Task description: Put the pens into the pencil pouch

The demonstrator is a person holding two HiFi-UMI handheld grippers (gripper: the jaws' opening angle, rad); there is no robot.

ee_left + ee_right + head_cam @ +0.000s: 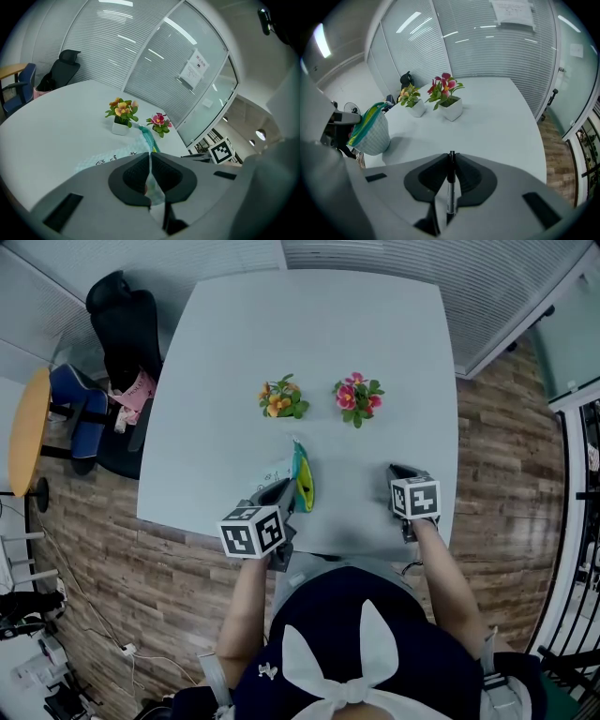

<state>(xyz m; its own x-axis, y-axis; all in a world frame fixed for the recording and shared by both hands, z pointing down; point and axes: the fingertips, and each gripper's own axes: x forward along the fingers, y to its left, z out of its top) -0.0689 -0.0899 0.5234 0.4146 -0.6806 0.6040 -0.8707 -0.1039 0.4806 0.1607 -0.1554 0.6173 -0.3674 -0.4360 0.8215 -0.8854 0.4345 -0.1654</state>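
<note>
The pencil pouch (301,480), pale checked cloth with a teal and yellow zip edge, is raised off the grey table (319,343) near its front edge. My left gripper (280,490) is shut on the pouch's cloth (151,182), which runs up between its pads. In the right gripper view the pouch (370,130) hangs at the left with its mouth upward. My right gripper (451,158) is shut on a slim black and silver pen (450,190) that lies lengthwise between the jaws. The right gripper (401,472) is held to the right of the pouch, apart from it. The pen is hidden in the head view.
Two small potted flowers stand mid-table, an orange one (280,397) and a pink one (356,397). A black office chair (127,329) and a round wooden table (26,432) stand left of the table. Glass partitions with blinds lie beyond the far edge.
</note>
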